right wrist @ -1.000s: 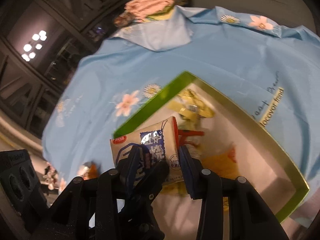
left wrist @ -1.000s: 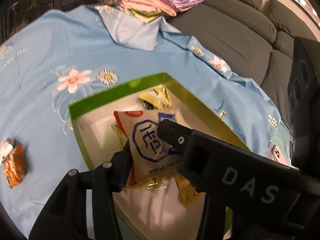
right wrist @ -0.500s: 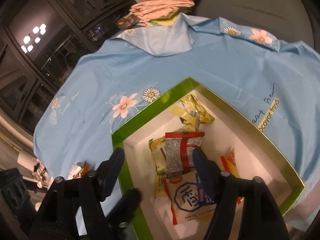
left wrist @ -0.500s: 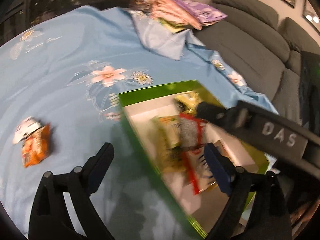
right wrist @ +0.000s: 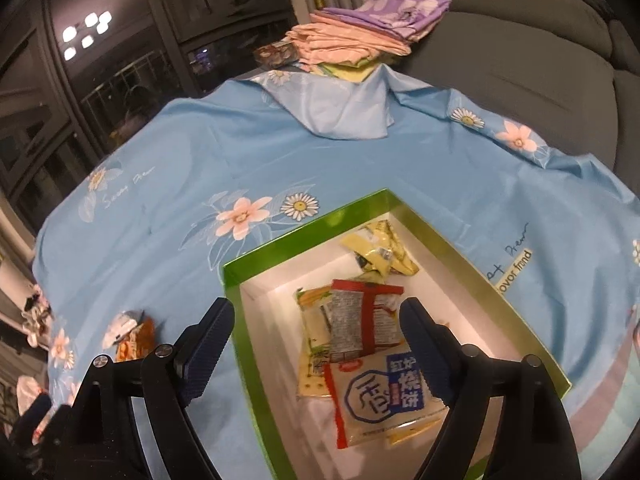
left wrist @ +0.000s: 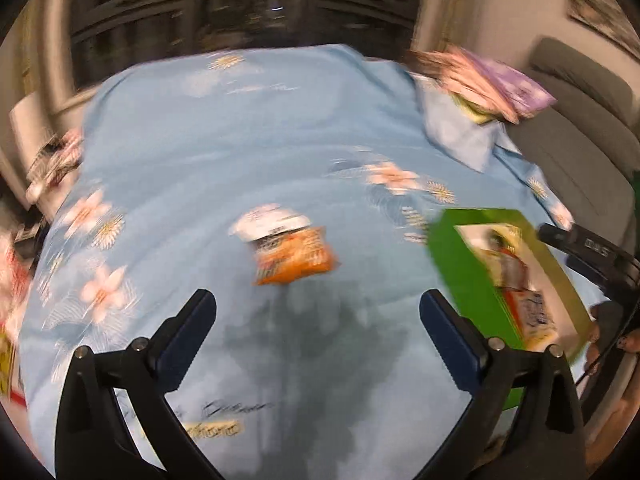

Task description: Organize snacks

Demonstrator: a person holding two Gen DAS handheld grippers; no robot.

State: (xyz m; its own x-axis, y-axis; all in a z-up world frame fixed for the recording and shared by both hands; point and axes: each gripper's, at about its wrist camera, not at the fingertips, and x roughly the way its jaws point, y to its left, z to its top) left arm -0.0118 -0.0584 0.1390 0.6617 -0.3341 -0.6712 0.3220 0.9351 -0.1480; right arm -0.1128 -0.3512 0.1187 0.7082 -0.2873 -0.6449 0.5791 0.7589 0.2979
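Note:
A green-rimmed box [right wrist: 304,227] with a white inside sits on the blue flowered cloth. Several snack packets lie in it, among them a white and blue packet [right wrist: 382,394], a red and grey one [right wrist: 362,322] and yellow ones [right wrist: 380,252]. My right gripper [right wrist: 316,350] hovers above the box, its jaws opening with nothing between the pads. My left gripper [left wrist: 318,330] faces an orange and white snack packet [left wrist: 290,254] lying alone on the cloth; its jaws are opening wide and hold nothing. The box [left wrist: 460,272] shows at the right of the left wrist view, which is blurred.
Folded pink and purple cloths [right wrist: 368,32] are stacked at the table's far edge beside a grey sofa [right wrist: 520,56]. The orange packet [right wrist: 130,336] also lies left of the box. More packets and clutter [left wrist: 52,160] sit past the cloth's left edge.
Both grippers let go of the white and blue packet, which now lies in the box. My left gripper swung left toward the orange packet; my right gripper rose slightly.

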